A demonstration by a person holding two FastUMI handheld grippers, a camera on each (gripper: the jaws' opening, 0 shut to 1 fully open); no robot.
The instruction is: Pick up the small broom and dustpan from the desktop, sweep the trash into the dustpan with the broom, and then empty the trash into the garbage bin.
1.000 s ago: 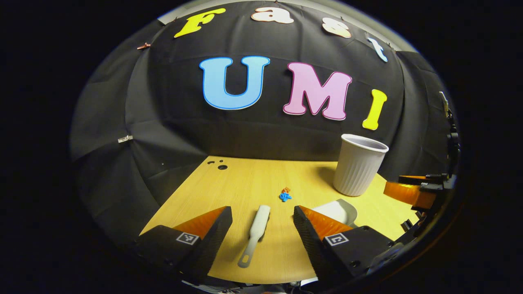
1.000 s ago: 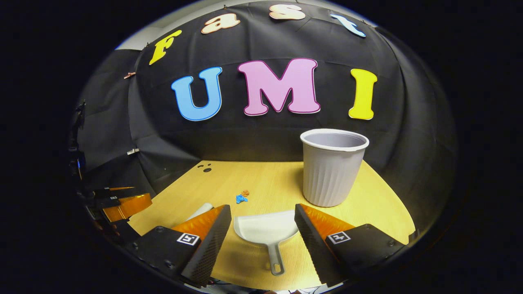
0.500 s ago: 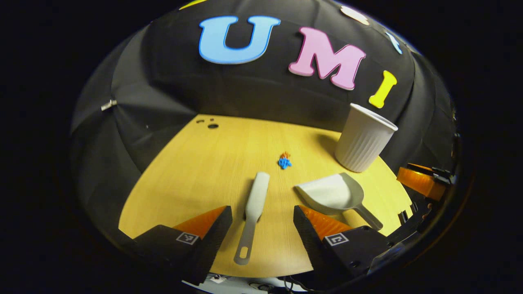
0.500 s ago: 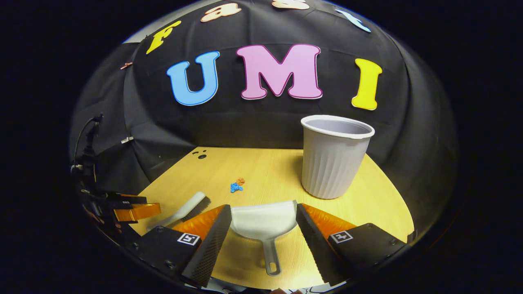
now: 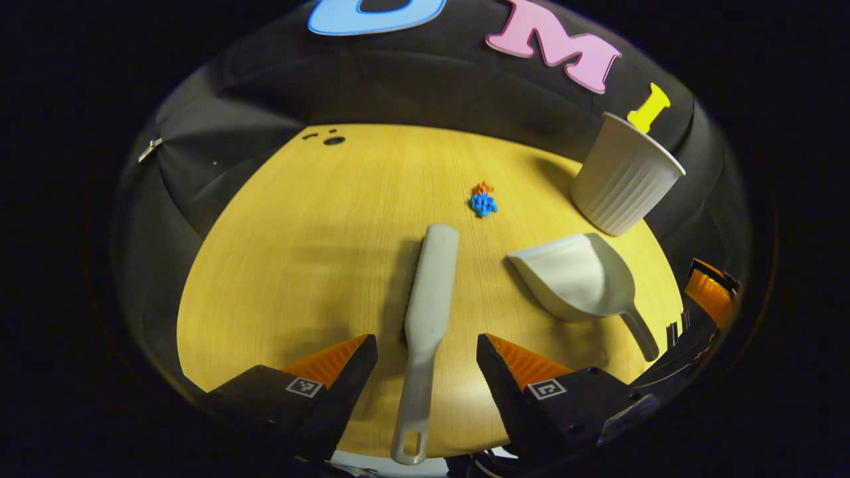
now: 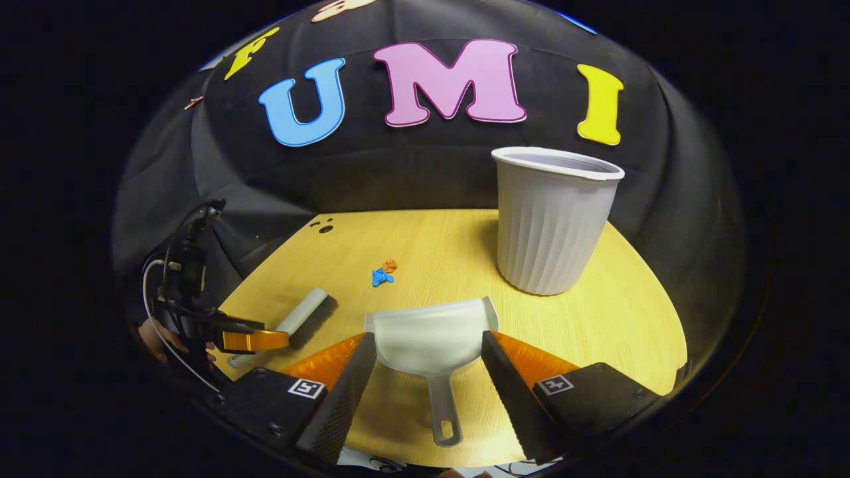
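Reaching stage: both tools lie on the desk (image 5: 279, 265), neither lifted.
Left claw (image 5: 427, 358): spread wide — its fingers stand either side of the broom (image 5: 428, 312), not touching. The handle points back toward the claw, so closing on the narrow neck looks like the next step.
Right claw (image 6: 428, 362): also spread, straddling the dustpan (image 6: 428, 335) where the pan narrows to its handle; no contact that I can make out.
Dustpan placement: mouth faces away from the claw, toward the trash, which suits scooping without turning it.
Trash (image 5: 483, 201): small blue and orange scraps, beyond the broom's head and well apart from both tools.
Garbage bin (image 6: 551, 222): upright on the far right of the desk, near the dustpan — a short carry for emptying, I judge.
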